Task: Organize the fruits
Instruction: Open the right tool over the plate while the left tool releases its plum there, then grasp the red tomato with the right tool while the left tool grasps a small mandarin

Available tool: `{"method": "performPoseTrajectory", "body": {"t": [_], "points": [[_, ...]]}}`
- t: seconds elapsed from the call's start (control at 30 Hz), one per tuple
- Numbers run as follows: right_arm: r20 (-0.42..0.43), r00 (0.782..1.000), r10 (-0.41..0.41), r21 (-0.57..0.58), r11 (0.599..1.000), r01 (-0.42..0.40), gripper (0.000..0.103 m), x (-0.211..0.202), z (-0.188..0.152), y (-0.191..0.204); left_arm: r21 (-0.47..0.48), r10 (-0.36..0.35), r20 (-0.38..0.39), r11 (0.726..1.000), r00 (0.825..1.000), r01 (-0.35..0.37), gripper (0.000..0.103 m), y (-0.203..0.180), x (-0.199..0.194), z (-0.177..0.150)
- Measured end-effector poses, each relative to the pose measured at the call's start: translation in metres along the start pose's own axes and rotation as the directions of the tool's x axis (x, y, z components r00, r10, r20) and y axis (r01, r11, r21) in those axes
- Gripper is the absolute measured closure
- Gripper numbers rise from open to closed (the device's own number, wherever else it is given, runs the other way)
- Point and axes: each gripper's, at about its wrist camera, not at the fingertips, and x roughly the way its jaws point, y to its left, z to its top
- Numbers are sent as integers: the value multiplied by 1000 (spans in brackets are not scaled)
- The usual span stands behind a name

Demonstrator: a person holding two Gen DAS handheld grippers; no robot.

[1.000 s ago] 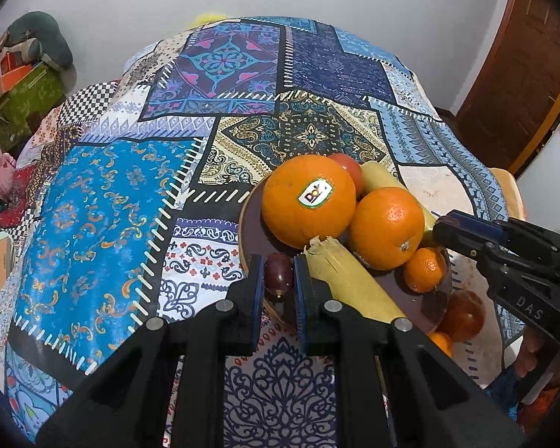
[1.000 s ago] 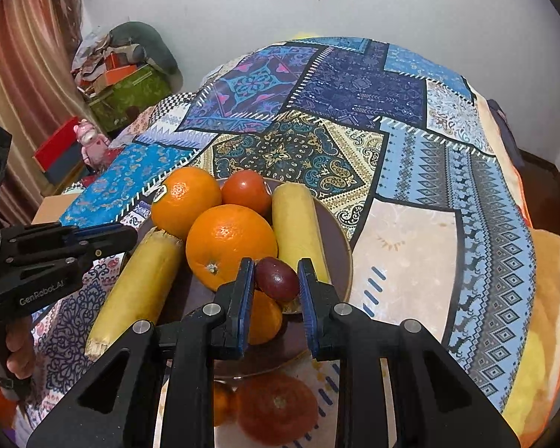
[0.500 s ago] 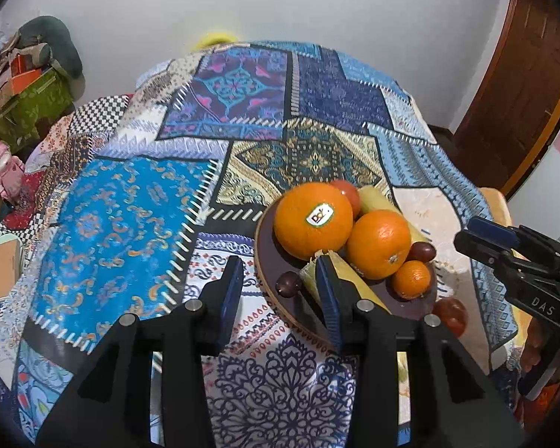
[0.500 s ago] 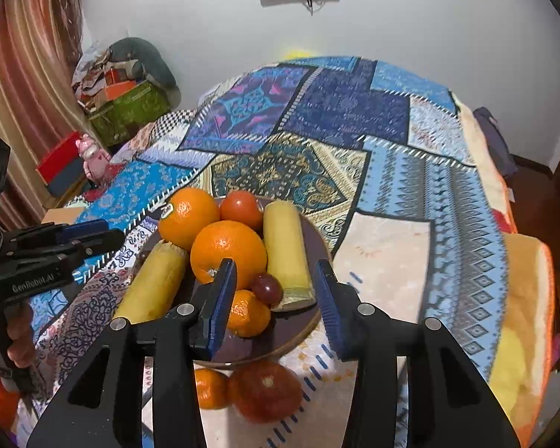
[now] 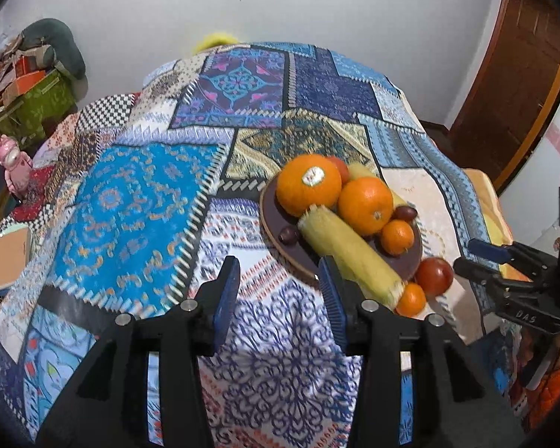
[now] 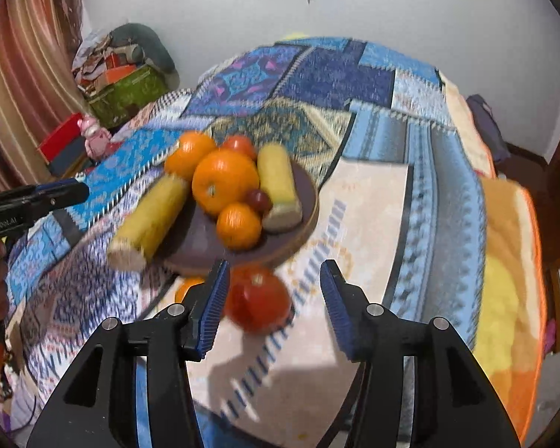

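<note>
A dark round plate (image 5: 302, 257) (image 6: 306, 201) on the patchwork cloth holds two large oranges (image 5: 308, 184) (image 6: 224, 181), a small orange (image 5: 396, 237) (image 6: 239, 226), two yellow corn cobs (image 5: 349, 255) (image 6: 280, 183), a red fruit at the back and two dark plums (image 5: 288, 234) (image 6: 258, 200). A red tomato (image 5: 434, 276) (image 6: 257, 300) and a small orange (image 5: 410, 299) (image 6: 186, 285) lie on the cloth beside the plate. My left gripper (image 5: 280, 295) is open and empty, short of the plate. My right gripper (image 6: 272, 298) is open, empty, with the tomato just ahead of its left finger.
The patchwork cloth (image 5: 138, 201) covers a raised surface that falls away at the edges. Boxes and clutter (image 5: 26, 86) stand at the far left by the wall. A wooden door (image 5: 519, 82) is at the right. A pink toy (image 5: 13, 160) sits at the left.
Both grippers have let go of the dark plums, which now lie on the plate. Both have opened wide and pulled back and up from the plate.
</note>
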Motion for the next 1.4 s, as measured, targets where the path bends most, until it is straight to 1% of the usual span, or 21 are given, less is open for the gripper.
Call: {"method": "performPoseTrajectory", "body": {"t": [0.13, 0.23, 0.33, 0.6, 0.8, 0.93, 1.03, 1.13, 1.23, 1.33, 1.4], "points": [[-47, 999, 20, 8, 1000, -20, 56, 13, -12, 3, 7, -7, -27, 1000, 1000, 7, 59, -6, 5, -12], [-73, 997, 36, 11, 999, -35, 56, 22, -14, 4, 9, -19, -47, 1000, 999, 19, 59, -10, 7, -20], [-89, 995, 49, 20, 999, -48, 55, 30, -15, 5, 17, -14, -60, 1000, 998, 15, 59, -14, 8, -28], [-83, 991, 109, 72, 992, -103, 54, 34, -14, -1, 35, -60, -118, 997, 991, 65, 59, -33, 12, -46], [-69, 995, 73, 33, 997, -71, 55, 22, -18, 4, 73, -120, -148, 989, 982, 131, 59, -69, 13, -54], [-37, 998, 60, 25, 998, -59, 55, 0, -25, 1, 111, -129, -159, 983, 979, 147, 59, -94, 17, -54], [-15, 999, 38, 25, 999, -37, 55, -14, -27, -7, 125, -127, -166, 981, 978, 148, 59, -110, 25, -52], [4, 1000, 27, 37, 999, -27, 55, -27, -29, -17, 132, -107, -178, 982, 978, 132, 59, -121, 37, -48], [20, 1000, 13, 42, 999, -14, 55, -36, -31, -24, 121, -83, -202, 987, 976, 109, 59, -127, 50, -43], [30, 999, 18, 53, 998, -20, 55, -41, -33, -27, 110, -51, -214, 991, 976, 76, 59, -128, 63, -37], [32, 999, 22, 58, 998, -24, 55, -41, -33, -28, 96, -45, -224, 993, 974, 68, 60, -127, 70, -33]]}}
